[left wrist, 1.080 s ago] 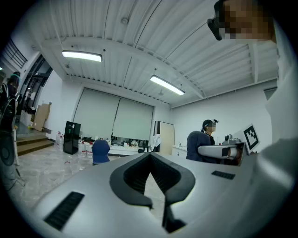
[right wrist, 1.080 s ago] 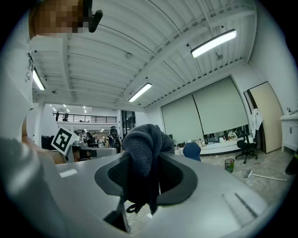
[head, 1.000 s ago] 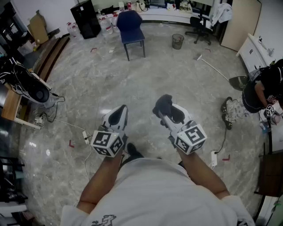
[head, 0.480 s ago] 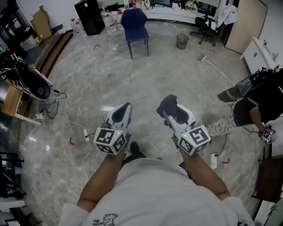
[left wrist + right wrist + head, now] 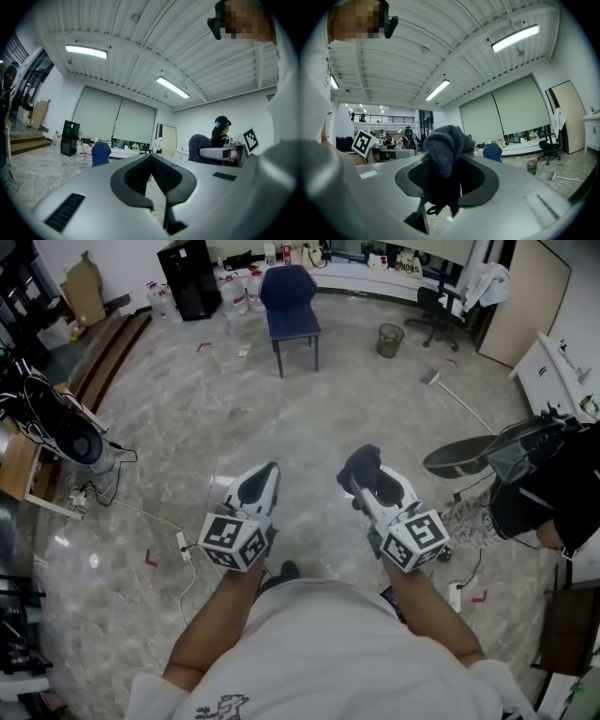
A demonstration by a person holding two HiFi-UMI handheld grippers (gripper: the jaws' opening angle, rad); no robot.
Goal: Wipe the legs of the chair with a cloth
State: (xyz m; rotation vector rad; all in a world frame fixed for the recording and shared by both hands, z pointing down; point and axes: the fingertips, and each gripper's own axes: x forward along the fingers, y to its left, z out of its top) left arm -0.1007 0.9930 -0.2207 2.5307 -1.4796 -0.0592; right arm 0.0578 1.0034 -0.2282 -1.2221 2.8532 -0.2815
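Note:
The blue chair (image 5: 290,299) stands far off across the floor, small in the left gripper view (image 5: 101,152) and the right gripper view (image 5: 492,152). A dark grey cloth (image 5: 360,465) is bunched between the jaws of my right gripper (image 5: 362,478); in the right gripper view the cloth (image 5: 443,152) fills the jaw gap. My left gripper (image 5: 263,474) is held beside it at waist height, jaws together with nothing between them. Both grippers are far from the chair and its thin metal legs (image 5: 279,360).
A person in black (image 5: 548,488) crouches at the right by a white cabinet (image 5: 555,360). A waste bin (image 5: 389,338), an office chair (image 5: 442,302) and a broom (image 5: 459,397) lie beyond. Cables and a power strip (image 5: 183,542) run at left near a wooden bench (image 5: 28,460).
The view has advanced toward the chair. The person at right has shifted. Both grippers hold the same pose, cloth still in the right one.

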